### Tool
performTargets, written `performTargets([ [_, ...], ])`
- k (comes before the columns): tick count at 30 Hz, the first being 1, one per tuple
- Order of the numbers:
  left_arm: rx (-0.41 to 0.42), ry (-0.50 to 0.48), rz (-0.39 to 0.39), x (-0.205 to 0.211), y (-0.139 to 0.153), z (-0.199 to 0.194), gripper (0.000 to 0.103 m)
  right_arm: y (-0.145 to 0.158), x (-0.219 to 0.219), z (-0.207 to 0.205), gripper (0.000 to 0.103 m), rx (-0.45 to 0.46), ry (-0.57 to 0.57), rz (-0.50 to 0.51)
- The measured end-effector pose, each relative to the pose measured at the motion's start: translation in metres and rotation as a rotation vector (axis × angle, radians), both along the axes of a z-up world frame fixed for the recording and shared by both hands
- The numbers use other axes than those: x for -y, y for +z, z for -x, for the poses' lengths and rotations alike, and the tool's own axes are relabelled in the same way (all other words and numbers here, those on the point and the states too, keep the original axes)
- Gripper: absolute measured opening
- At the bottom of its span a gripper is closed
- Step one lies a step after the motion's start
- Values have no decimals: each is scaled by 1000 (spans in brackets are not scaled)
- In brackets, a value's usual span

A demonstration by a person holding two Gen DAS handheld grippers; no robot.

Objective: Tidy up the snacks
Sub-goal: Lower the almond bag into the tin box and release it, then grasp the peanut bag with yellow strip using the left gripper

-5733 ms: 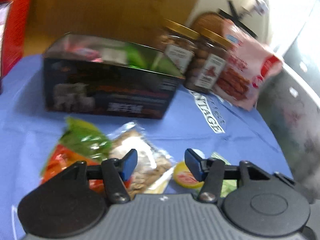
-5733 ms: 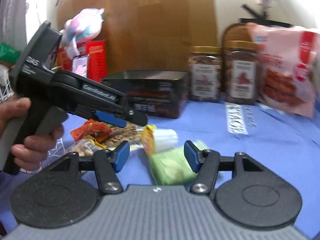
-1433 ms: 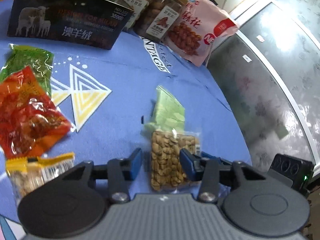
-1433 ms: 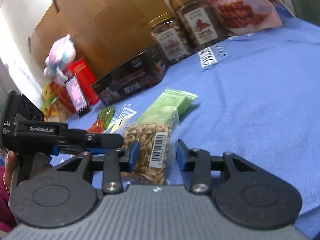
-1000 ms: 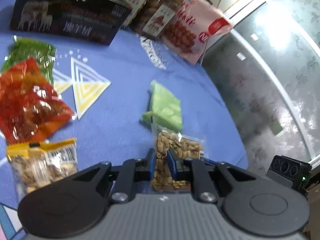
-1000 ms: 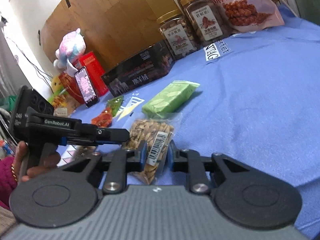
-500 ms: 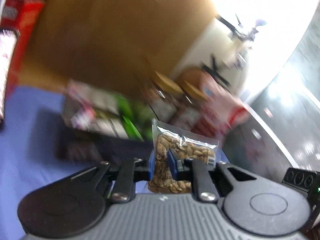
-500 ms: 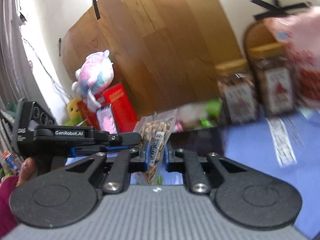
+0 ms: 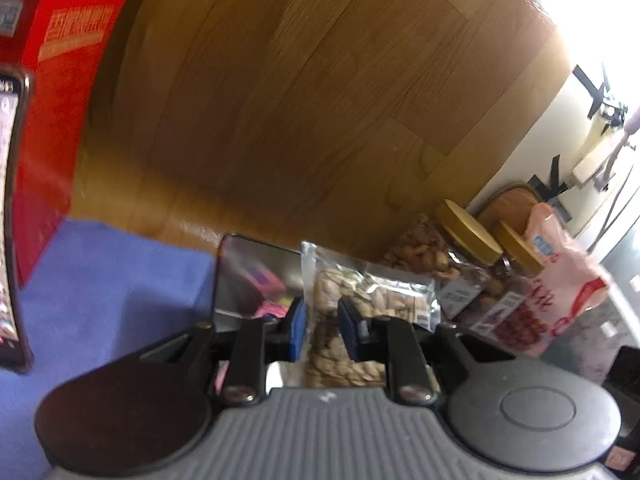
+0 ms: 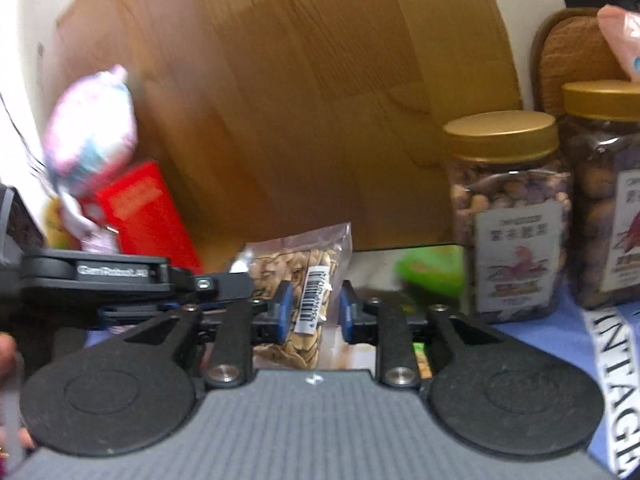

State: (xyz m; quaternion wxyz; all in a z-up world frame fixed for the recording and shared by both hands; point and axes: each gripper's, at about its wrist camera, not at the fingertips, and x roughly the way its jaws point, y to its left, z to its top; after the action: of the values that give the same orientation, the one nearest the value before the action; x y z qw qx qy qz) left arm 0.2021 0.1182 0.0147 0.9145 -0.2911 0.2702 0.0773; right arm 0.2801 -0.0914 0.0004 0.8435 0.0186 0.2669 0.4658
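A clear packet of nuts [image 9: 362, 300] with a barcode label [image 10: 314, 298] hangs between both grippers, above the open dark box [image 9: 256, 276]. My left gripper [image 9: 322, 330] has its blue pads parted a little around the packet's lower part. My right gripper [image 10: 314, 316] has its pads parted wider, with gaps on both sides of the packet. The left gripper's body [image 10: 120, 280] shows at the left in the right wrist view. Inside the box I see pink [image 9: 264, 280] and green [image 10: 432, 272] snack packets.
Two nut jars with gold lids [image 10: 508, 216] [image 10: 608, 196] stand right of the box, with a pink snack bag [image 9: 560, 280] beyond. A red box [image 9: 60, 92] and a phone [image 9: 12, 220] stand at left. A wooden board [image 9: 300, 100] rises behind. Blue cloth [image 9: 100, 280] covers the table.
Both grippers have carried the nut packet up from the cloth to above the dark box. Both sets of pads, shut on it half a second ago, have now parted.
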Motion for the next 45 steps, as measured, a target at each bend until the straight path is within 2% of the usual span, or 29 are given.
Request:
performTargets([
  [3, -3, -8, -17, 7, 2, 3, 20, 2, 6, 12, 49, 69, -78, 19],
  [5, 11, -5, -32, 10, 8, 13, 20, 7, 17, 21, 49, 111, -127, 2],
  [7, 25, -4, -49, 10, 13, 25, 20, 13, 32, 28, 50, 112, -152, -22],
  [10, 52, -27, -48, 15, 18, 56, 22, 19, 58, 44, 50, 73, -150, -62],
  [13, 33, -62, -44, 28, 8, 93, 26, 12, 81, 63, 50, -63, -31, -72],
  [16, -10, -97, 17, 39, -14, 131, 28, -9, 100, 90, 49, -184, 115, -23],
  [19, -28, -102, 129, 45, -38, 169, 29, -29, 111, 117, 49, -230, 171, 33],
  [23, -28, -92, 239, 54, -59, 204, 29, -39, 116, 142, 49, -245, 202, 49],
  [27, -40, -85, 270, 65, -67, 217, 29, -43, 115, 154, 48, -249, 197, 54],
  [30, -20, -91, 310, 72, -68, 230, 29, -42, 125, 156, 49, -280, 172, 12],
  [33, -17, -123, 320, 84, -69, 243, 38, -46, 138, 165, 49, -330, 191, -15],
  [35, -23, -148, 337, 94, -74, 249, 39, -52, 149, 177, 50, -341, 234, -21],
  [39, -20, -206, 375, 108, -81, 257, 39, -53, 157, 212, 50, -260, 322, -8],
  [42, -19, -231, 367, 117, -81, 253, 37, -48, 147, 236, 50, -136, 356, 59],
  [44, -22, -241, 363, 121, -81, 249, 33, -47, 137, 247, 46, -50, 344, 106],
  [45, -25, -240, 350, 122, -80, 248, 32, -47, 134, 251, 40, -12, 336, 124],
])
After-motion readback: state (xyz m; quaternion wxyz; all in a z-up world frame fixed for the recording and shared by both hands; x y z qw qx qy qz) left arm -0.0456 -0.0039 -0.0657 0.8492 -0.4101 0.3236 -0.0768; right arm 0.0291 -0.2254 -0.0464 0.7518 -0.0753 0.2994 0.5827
